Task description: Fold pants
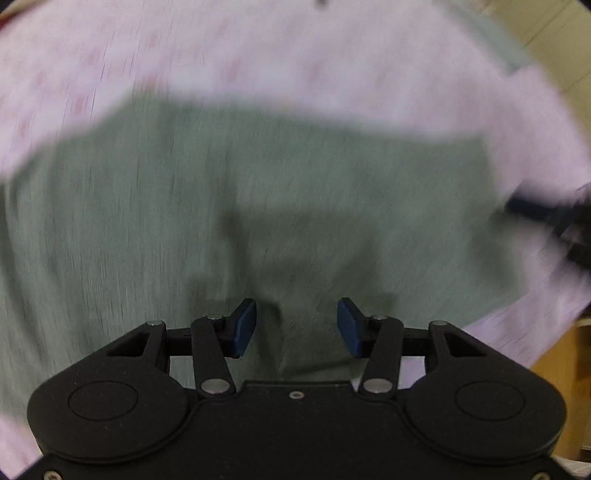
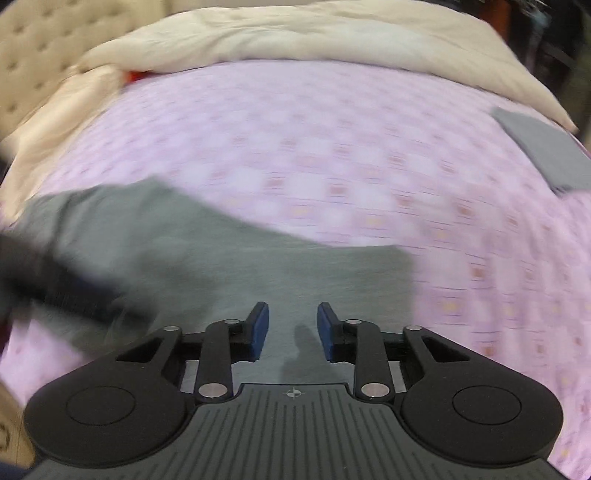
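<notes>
Left fingers (image 1: 243, 326) spread, blue pads apart, nothing between them; left gripper (image 1: 296, 326) points down over the grey-green pants (image 1: 258, 192), no pinch visible. Left wrist view, heavy motion blur: pants lie flat on the pink checked bedsheet (image 1: 258, 55), filling most of the view, far edge running across the upper third, sheet showing beyond it and at lower right. Faint shadow of the gripper falls on the cloth just ahead of the pads. Dark blurred shape at the right edge is the other gripper, the right gripper (image 1: 554, 218), above the right end of the pants; cannot tell its state from here. Pale wall or furniture (image 1: 561, 44) at far right, too blurred to name. Right wrist view: right fingers (image 2: 258, 328) also apart, narrower gap than the left, blue pads clear of the cloth, nothing held; right gripper (image 2: 293, 328) is over the right part of the pants (image 2: 229, 266). Pants lie on the bedsheet (image 2: 332, 147) at lower left to centre, right edge ending just right of the pads. Blurred dark left gripper (image 2: 48, 280) crosses the pants at left. Cream duvet (image 2: 295, 33) bunched along the far side of the bed, tufted headboard (image 2: 40, 48) upper left, a small red patch (image 2: 135, 76) under the duvet edge, a grey folded cloth (image 2: 543, 147) on the sheet at upper right, well apart from the pants.
</notes>
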Demonstrator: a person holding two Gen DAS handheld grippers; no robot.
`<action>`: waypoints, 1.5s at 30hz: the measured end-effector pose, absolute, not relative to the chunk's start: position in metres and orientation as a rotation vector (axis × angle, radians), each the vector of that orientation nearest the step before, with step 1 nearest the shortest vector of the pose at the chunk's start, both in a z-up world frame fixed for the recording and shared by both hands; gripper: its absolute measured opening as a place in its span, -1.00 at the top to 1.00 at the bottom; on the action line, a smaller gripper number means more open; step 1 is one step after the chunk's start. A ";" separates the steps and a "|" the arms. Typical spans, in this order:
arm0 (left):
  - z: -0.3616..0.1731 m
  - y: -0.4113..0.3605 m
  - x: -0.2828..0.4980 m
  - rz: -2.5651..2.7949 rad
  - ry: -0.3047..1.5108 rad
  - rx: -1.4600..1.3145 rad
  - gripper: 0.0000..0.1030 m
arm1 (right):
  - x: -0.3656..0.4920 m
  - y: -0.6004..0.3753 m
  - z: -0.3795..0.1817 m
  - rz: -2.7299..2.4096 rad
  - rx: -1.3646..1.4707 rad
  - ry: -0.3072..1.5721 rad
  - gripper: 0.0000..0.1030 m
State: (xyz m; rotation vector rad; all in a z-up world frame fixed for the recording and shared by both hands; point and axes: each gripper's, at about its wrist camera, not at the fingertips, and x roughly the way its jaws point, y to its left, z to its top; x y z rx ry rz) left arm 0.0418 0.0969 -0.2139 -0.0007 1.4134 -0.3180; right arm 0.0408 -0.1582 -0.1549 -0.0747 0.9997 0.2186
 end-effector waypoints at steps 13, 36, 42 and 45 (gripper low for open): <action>-0.211 0.117 0.033 -0.093 1.437 -0.125 -0.16 | 0.107 -0.187 -0.212 0.186 -0.085 1.172 0.87; -0.169 0.233 -0.004 0.039 1.279 -0.183 -0.13 | 0.068 -0.154 -0.159 0.154 -0.011 1.015 0.76; -0.189 0.333 -0.027 0.186 1.273 -0.338 -0.17 | 0.050 -0.100 -0.154 0.201 -0.019 1.036 0.74; -0.202 0.366 -0.031 0.200 1.270 -0.424 -0.36 | 0.046 -0.069 -0.154 0.231 -0.045 1.052 0.74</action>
